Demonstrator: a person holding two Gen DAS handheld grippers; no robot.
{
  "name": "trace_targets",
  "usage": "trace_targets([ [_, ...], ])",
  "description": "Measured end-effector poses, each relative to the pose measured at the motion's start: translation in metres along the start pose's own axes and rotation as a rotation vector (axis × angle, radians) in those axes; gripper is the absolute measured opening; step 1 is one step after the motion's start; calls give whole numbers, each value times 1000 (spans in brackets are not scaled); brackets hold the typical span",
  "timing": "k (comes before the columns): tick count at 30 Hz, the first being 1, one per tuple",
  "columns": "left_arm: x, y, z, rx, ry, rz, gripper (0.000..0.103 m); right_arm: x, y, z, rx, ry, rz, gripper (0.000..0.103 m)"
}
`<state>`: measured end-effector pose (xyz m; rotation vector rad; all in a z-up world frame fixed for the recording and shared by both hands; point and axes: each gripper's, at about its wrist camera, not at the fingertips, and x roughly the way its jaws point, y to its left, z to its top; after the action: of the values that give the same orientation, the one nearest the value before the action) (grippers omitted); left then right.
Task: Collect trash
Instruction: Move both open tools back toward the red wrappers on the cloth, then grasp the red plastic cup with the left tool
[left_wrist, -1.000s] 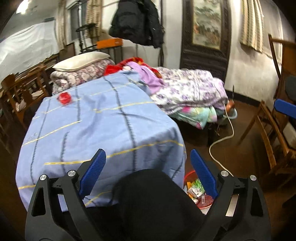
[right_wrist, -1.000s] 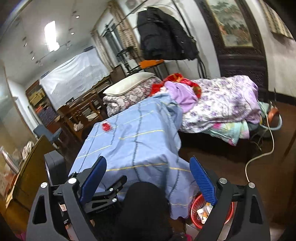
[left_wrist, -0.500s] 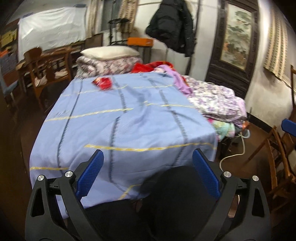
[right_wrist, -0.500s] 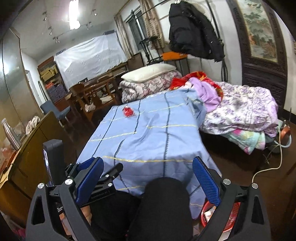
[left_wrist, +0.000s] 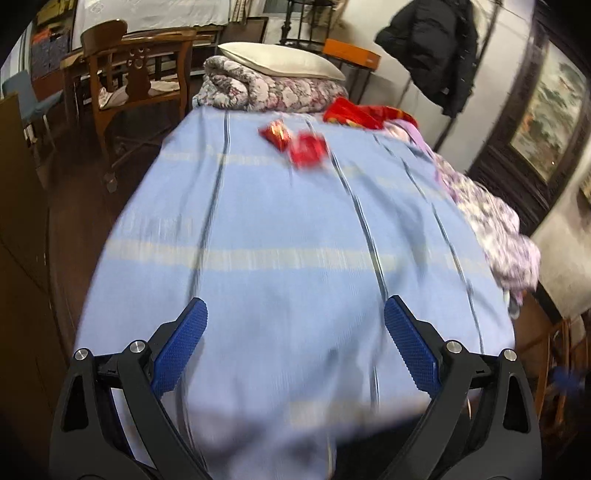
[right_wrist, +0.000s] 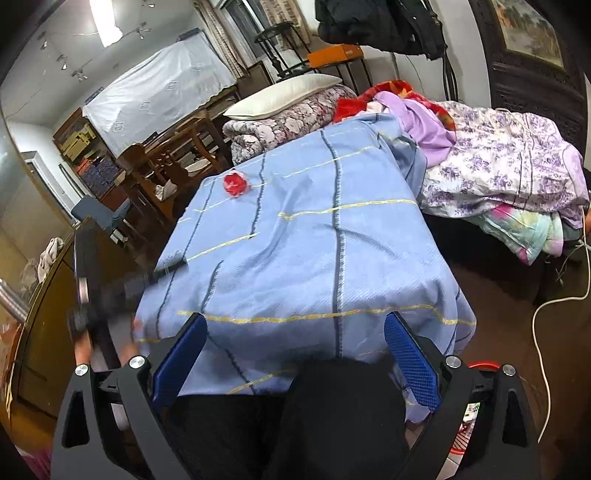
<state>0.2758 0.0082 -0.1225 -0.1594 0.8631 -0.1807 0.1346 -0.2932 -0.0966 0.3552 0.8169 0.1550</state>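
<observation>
Crumpled red wrappers (left_wrist: 295, 142) lie on the blue striped bed cover (left_wrist: 295, 258) toward its far end; the same red trash shows in the right wrist view (right_wrist: 236, 184). My left gripper (left_wrist: 295, 347) is open and empty, low over the near part of the cover, well short of the wrappers. My right gripper (right_wrist: 295, 354) is open and empty, held back from the bed's foot above a dark-clothed leg. The left gripper shows blurred at the left of the right wrist view (right_wrist: 110, 291). A red trash basket (right_wrist: 476, 406) sits on the floor at lower right, mostly hidden.
A folded floral quilt with a white pillow (left_wrist: 280, 66) lies at the head of the bed. Piled purple bedding (right_wrist: 498, 166) lies to the right. Wooden chairs (left_wrist: 133, 85) and a cabinet (right_wrist: 37, 314) stand at the left. A white cable (right_wrist: 546, 306) trails on the floor.
My left gripper has moved forward and to the left over the bed, bringing the red wrappers nearer. The right gripper has risen a little and stays behind.
</observation>
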Motion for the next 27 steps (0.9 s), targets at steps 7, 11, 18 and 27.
trace_targets([
  [7, 81, -10, 115, 36, 25, 48, 93, 34, -12, 50, 15, -10, -24, 95],
  [11, 140, -25, 136, 105, 62, 130, 93, 55, -7, 81, 5, -18, -1, 95],
  [18, 125, 10, 128, 47, -10, 51, 55, 98, 18, 127, -84, -24, 14, 91],
  [27, 31, 96, 103, -7, -99, 30, 56, 245, 122, 206, -272, 91, 122, 87],
])
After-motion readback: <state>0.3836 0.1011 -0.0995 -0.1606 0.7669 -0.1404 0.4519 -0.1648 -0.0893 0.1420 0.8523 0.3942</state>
